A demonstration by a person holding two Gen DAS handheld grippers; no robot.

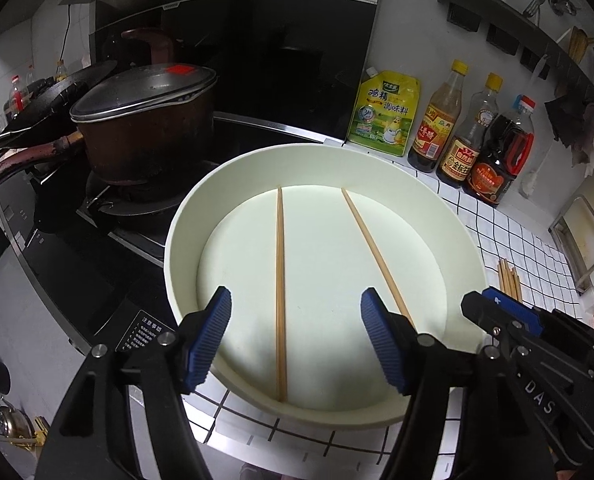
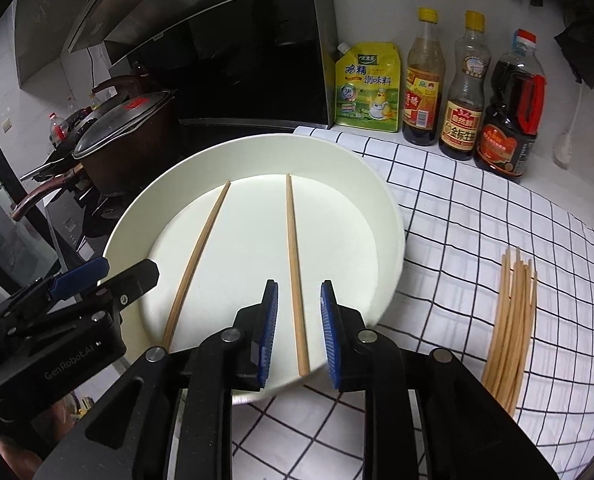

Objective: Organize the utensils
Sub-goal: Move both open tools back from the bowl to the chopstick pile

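A round white tray [image 1: 185, 216] stands on the checked counter with two wooden chopsticks lying apart in it. The left chopstick [image 1: 280, 288] lies between the fingers of my open, empty left gripper [image 1: 297, 332], which hovers over the tray's near side. The right chopstick [image 2: 296, 272] lies between the blue pads of my right gripper [image 2: 297, 328], which is open narrowly around its near end without touching it. The left chopstick also shows in the right wrist view [image 2: 195, 260]. A bundle of several chopsticks [image 2: 509, 328] lies on the cloth to the right of the tray.
A lidded brown pot [image 1: 145, 120] and dark pans sit on the black stove left of the tray. A yellow seasoning pouch [image 2: 367, 88] and three sauce bottles [image 2: 463, 92] stand against the back wall. A metal rack [image 1: 585, 240] is at the far right.
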